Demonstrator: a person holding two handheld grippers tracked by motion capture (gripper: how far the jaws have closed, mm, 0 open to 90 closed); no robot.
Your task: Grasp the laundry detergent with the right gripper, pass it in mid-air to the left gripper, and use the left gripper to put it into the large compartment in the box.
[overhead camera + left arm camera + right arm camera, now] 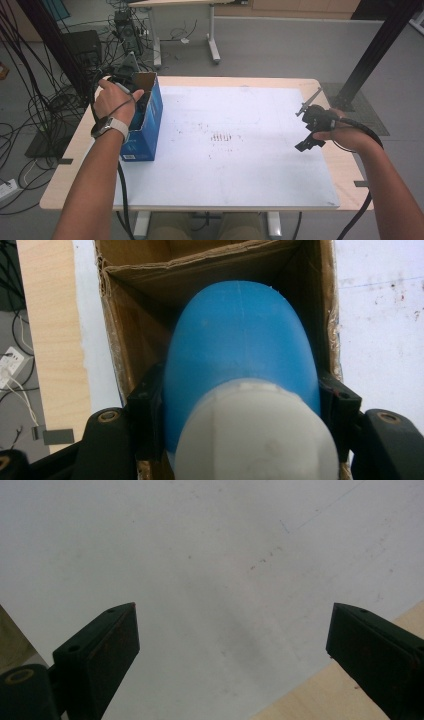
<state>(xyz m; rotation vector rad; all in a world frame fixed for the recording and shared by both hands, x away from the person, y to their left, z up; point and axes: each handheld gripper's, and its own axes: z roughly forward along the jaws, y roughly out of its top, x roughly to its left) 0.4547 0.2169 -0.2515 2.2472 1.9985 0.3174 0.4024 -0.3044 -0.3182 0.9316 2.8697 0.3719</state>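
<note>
Bottle (240, 345), blue plastic body with a white cap (257, 435) nearest my camera: held by my left gripper (240, 405), one black jaw pressed against each flank just above the cap. It points cap-first out of an open cardboard box (125, 345), the blue end lying inside the brown walls. Whether that far end touches the box floor I cannot tell; the body blocks my view.

Box, same item from the high view (150, 120): blue printed outside, brown flaps open at the top, standing on the left part of the white mat (225, 150) near the table's left edge. My left hand (116, 100) sits over its open top, a watch (109, 126) on the wrist, the gripper's black cable running down along my forearm.

Right gripper (312, 131): held in my right hand (345, 135) above the right edge of the mat, well apart from the box. In the right gripper view its jaws stand wide apart with nothing between them, and bare white mat (210, 580) lies beyond, with a corner of pale wood table (320, 695) at lower right.

Mat: white, lightly marked, with a cluster of small dark specks (222, 136) near its middle.

Table (65, 170): light wood top, showing as a border around the mat.
</note>
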